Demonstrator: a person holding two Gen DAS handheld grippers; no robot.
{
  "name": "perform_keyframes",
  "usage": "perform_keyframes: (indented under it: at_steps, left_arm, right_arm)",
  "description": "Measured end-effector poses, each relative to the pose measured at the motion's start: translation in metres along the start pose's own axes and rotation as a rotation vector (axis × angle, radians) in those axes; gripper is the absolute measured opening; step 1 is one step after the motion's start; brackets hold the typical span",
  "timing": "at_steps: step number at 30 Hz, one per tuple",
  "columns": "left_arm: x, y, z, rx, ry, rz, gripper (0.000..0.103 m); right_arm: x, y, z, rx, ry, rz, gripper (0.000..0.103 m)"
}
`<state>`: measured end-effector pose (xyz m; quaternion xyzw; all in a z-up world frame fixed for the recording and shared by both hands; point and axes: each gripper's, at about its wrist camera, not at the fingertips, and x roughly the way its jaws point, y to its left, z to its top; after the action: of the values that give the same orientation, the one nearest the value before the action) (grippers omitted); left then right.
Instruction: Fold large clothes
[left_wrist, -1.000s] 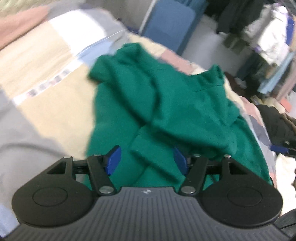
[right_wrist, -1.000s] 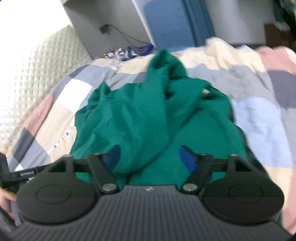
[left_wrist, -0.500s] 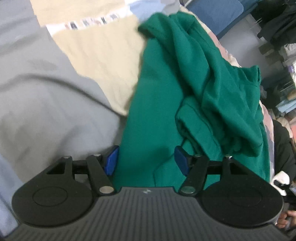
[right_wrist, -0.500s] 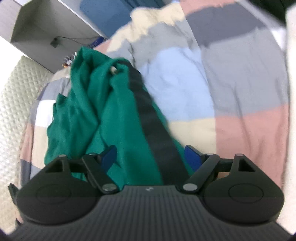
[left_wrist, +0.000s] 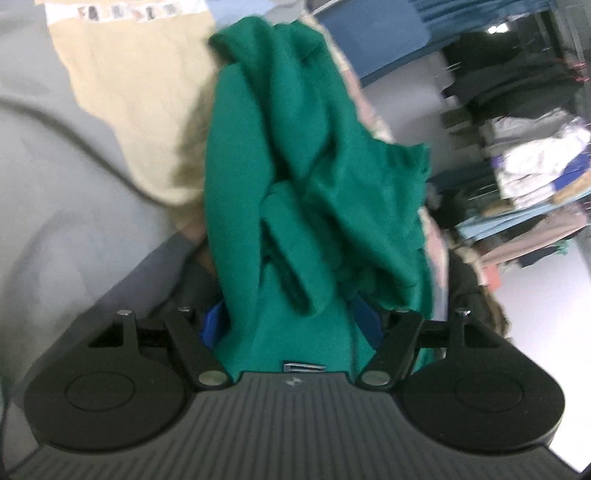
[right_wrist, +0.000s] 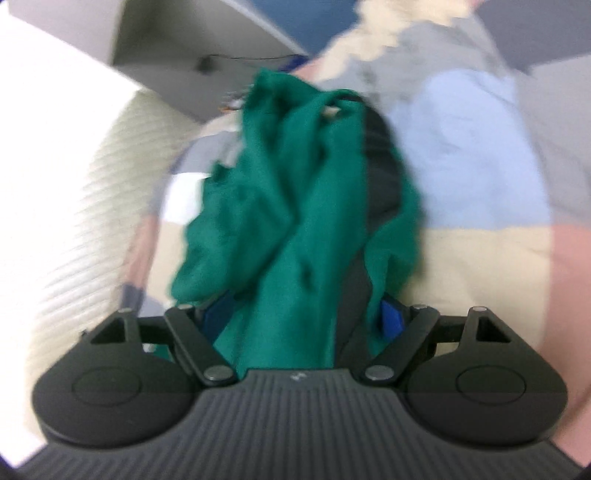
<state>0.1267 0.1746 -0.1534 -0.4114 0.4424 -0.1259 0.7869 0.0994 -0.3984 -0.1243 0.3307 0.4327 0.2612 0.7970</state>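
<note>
Since the earlier frames, both grippers have dropped lower and closed in on the green garment (left_wrist: 295, 177), whose cloth now fills the gap between each pair of fingers. Left wrist view: the left gripper (left_wrist: 291, 325) has its blue fingers (left_wrist: 210, 325) spread wide and opening, with green cloth running between them; whether the pads press on it cannot be told. The garment lies crumpled in thick folds on the patchwork bedspread (left_wrist: 122, 96), over beige and grey panels. At far right, a clothes rack (left_wrist: 524, 155) stands in the background. Right wrist view: the right gripper (right_wrist: 303, 325) likewise shows widely parted fingers (right_wrist: 391, 321) with bunched cloth (right_wrist: 288, 206) between them; contact is unclear in the blur. A quilted headboard (right_wrist: 85, 221) lies to the left.
</note>
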Motion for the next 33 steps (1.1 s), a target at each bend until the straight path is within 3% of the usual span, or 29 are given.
perform_keyframes:
  at_steps: [4, 7, 10, 12, 13, 15, 18, 19, 20, 21, 23, 29, 33]
  left_arm:
    - [0.020, 0.008, -0.001, -0.021, 0.082, 0.108, 0.074]
    - [0.025, 0.002, -0.004, -0.003, 0.104, 0.093, 0.074]
    - [0.027, -0.003, -0.006, 0.017, 0.113, 0.022, 0.074]
    - [0.026, -0.004, -0.005, 0.024, 0.113, -0.020, 0.074]
    - [0.028, -0.004, -0.006, 0.023, 0.115, -0.013, 0.074]
    - [0.037, -0.003, -0.007, 0.030, 0.147, 0.028, 0.074]
    - [0.046, -0.012, -0.007, 0.069, 0.167, 0.071, 0.071]
    - [0.046, -0.016, -0.008, 0.085, 0.163, 0.090, 0.067]
    - [0.045, -0.020, -0.008, 0.111, 0.160, 0.119, 0.053]
    - [0.045, -0.021, -0.007, 0.119, 0.151, 0.142, 0.034]
    - [0.038, -0.020, -0.003, 0.085, 0.128, 0.141, 0.014]
    - [-0.016, -0.037, 0.005, 0.060, -0.006, 0.045, 0.010]
    - [-0.054, -0.055, 0.003, 0.056, -0.071, -0.015, 0.010]
  right_arm:
    - [0.016, -0.003, 0.002, 0.012, 0.091, -0.117, 0.082]
    - [0.028, -0.015, 0.000, 0.009, 0.143, -0.233, 0.080]
    - [0.030, -0.014, -0.001, -0.022, 0.155, -0.181, 0.082]
    - [0.029, -0.006, 0.000, -0.044, 0.153, -0.055, 0.082]
    - [0.030, -0.001, 0.000, -0.067, 0.155, -0.035, 0.082]
    - [0.038, 0.001, 0.001, -0.091, 0.187, -0.092, 0.081]
    - [0.051, -0.008, 0.001, -0.078, 0.244, -0.167, 0.067]
    - [0.051, -0.005, 0.000, -0.099, 0.249, -0.187, 0.051]
    - [0.051, 0.002, 0.000, -0.136, 0.244, -0.210, 0.037]
    - [0.046, 0.012, 0.001, -0.179, 0.216, -0.246, 0.015]
    - [0.035, 0.029, 0.005, -0.213, 0.158, -0.260, 0.012]
    - [-0.016, 0.073, 0.025, -0.233, -0.031, -0.181, 0.008]
    - [-0.044, 0.097, 0.022, -0.261, -0.085, -0.138, 0.008]
